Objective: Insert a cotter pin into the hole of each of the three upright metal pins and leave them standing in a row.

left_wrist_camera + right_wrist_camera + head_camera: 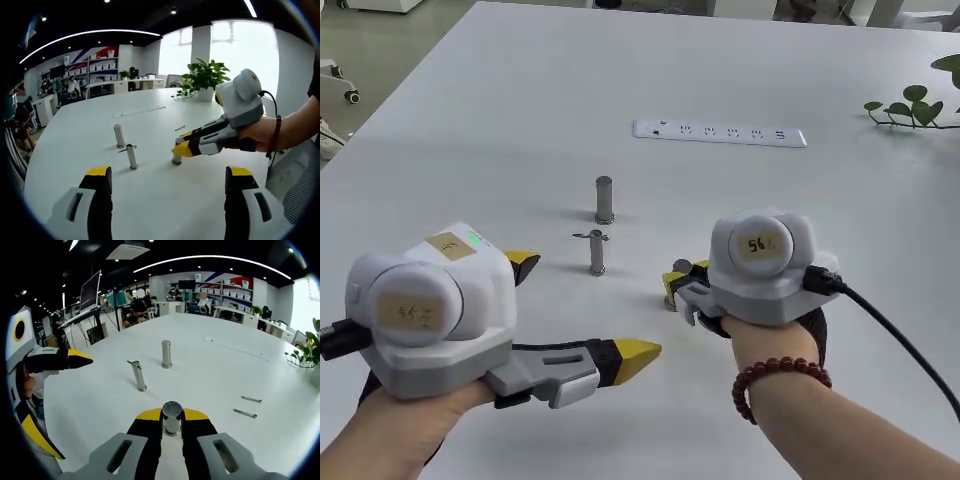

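Evidently pinching the nearest short grey cylindrical steel pin [172, 420] upright on the white table [800, 200] with the yellow-tipped grey right gripper [683, 285], jaws closed snug on it, probably steadying its hole for a cotter. Holding the matching left gripper [168, 172] wide apart and empty at near left. Standing further off: the middle steel pin [597, 255], carrying a thin wire cotter pin [587, 236] through its top, and the bare far steel pin [604, 200]. Lying at right, two spare wire cotters [245, 413].

Right gripper [182, 148] at nearest metal pin [177, 159]; left gripper [168, 173] with jaws apart
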